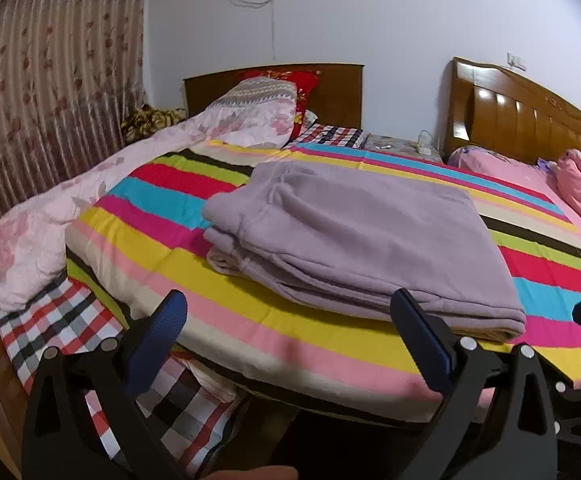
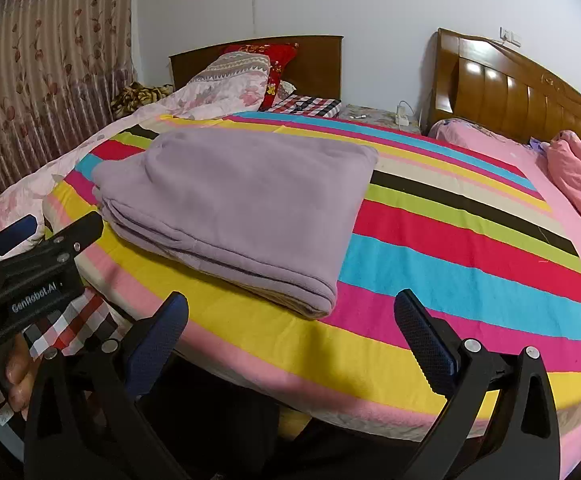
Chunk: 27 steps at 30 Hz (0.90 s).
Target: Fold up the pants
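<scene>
Left hand-held gripper [image 1: 290, 320]: its two blue-padded fingers stand wide apart and hold nothing — it hangs at the near edge of the bed, just in front of the pants. In the right wrist view it shows at the left [image 2: 30, 236], with a person's hand [image 2: 14, 376] around its handle.

Right hand-held gripper [image 2: 290, 320]: the fingers are also spread wide and empty. It is above the near edge of the bed, to the right of the near corner of the pants and not touching them.

Pants [image 2: 234, 208]: lilac, soft cloth, folded into a flat stack of several layers. They lie on the striped blanket, toward its left part; the folded edges face the left and near side.

Striped blanket [image 2: 470, 248]: broad bands of yellow, pink, blue, red, green and black — it covers the bed under the pants.

Pink floral quilt [image 1: 50, 216]: bunched along the left side of the bed, beside the blanket.

Checked sheet [image 1: 58, 320]: red, black and white, showing below the quilt at the near left corner.

Headboards: a dark wooden one [image 1: 330, 88] behind the red pillow [image 1: 302, 84], and a lighter wooden one [image 1: 530, 120] at the right.

Curtain [image 1: 42, 100]: striped with flowers, at the left wall.
</scene>
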Tool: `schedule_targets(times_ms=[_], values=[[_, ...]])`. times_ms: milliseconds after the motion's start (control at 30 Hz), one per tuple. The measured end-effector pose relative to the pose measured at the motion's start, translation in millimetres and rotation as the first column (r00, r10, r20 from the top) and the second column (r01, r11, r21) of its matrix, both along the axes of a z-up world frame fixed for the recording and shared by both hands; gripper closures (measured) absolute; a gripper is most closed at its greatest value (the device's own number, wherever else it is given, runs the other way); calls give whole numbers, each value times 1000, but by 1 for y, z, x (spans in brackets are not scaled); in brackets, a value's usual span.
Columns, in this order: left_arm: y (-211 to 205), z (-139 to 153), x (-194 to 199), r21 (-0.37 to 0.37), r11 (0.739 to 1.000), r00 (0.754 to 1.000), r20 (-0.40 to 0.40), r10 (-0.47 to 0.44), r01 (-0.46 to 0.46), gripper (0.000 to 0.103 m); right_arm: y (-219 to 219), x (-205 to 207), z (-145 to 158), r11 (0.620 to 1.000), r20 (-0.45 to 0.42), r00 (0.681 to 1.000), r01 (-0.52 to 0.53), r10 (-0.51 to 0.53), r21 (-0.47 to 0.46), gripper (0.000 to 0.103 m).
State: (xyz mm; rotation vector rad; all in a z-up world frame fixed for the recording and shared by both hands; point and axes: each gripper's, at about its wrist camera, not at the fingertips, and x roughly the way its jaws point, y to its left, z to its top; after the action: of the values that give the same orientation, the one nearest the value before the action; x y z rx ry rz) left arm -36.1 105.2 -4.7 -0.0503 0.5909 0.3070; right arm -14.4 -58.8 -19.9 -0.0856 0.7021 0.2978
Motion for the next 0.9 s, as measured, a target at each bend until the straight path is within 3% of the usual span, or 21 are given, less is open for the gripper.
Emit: schedule_targets(times_ms=[900], values=[[-6, -1, 3, 10, 999, 999, -15, -37, 37, 2, -4, 2, -1, 1000, -15, 1000, 17, -17, 14, 4]])
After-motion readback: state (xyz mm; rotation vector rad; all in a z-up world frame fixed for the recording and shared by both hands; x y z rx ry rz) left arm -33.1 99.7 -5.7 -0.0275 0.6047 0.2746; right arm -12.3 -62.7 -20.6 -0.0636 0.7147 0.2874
